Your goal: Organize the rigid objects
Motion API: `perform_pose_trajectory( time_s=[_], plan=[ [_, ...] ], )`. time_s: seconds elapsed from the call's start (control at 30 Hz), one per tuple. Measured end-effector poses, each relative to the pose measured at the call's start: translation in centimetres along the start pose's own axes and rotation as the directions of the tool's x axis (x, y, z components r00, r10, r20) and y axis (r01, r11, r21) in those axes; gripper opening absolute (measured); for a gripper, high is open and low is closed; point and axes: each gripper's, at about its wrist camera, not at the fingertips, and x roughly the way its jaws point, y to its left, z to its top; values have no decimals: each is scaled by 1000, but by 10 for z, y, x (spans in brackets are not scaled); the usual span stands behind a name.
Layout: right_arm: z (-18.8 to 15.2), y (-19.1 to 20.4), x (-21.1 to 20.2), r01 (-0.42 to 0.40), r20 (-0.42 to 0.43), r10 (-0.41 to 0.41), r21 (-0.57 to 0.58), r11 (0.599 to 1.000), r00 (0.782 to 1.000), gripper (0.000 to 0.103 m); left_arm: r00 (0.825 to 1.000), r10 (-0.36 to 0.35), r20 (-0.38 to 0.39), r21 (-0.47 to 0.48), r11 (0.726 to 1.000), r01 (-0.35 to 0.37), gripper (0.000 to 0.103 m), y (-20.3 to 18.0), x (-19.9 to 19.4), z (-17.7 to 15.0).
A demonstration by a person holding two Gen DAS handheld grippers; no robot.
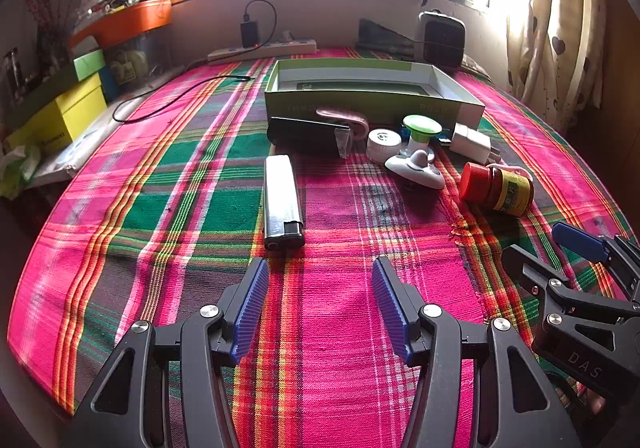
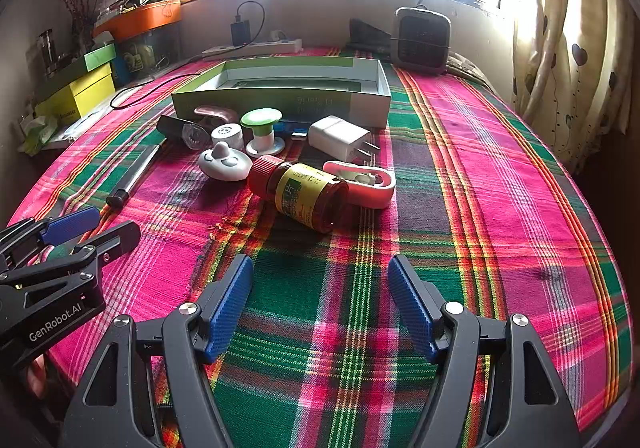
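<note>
Box: the open green box (image 1: pixel 372 104) at the back of the plaid-covered surface (image 1: pixel 328 308) looks nearly empty, with only a dark flat item or lining inside.
Items: bottle (image 2: pixel 298 192), charger (image 2: pixel 338 138) and silver case (image 1: pixel 281 202) lie in front of it, unsorted.
Left gripper (image 1: pixel 320 306): spread, empty.
Right gripper (image 2: pixel 320 302): spread, empty.
Progress: barely begun, by my judgement.

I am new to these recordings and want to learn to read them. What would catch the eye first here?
First comes the bright pink and green plaid cloth that covers the whole table. On it, a cluster of small things lies in front of an open green box, and nearest is a red-capped bottle on its side. Both hand-held grippers, left and right, are open and hold nothing.
</note>
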Motion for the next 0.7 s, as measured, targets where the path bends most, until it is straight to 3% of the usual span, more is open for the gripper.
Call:
perform_pose_trajectory(
  time_s=[0.43,0.7],
  plan=[
    [-1,-1,0,-1,0,1,1,1000,1000,70,1000,-1,-3,1,1000,1,53,0,1,2],
    [2,-1,2,-22,-13,22,-19,1000,1000,70,999,-38,-21,-1,999,38,53,4,8,8]
  ],
)
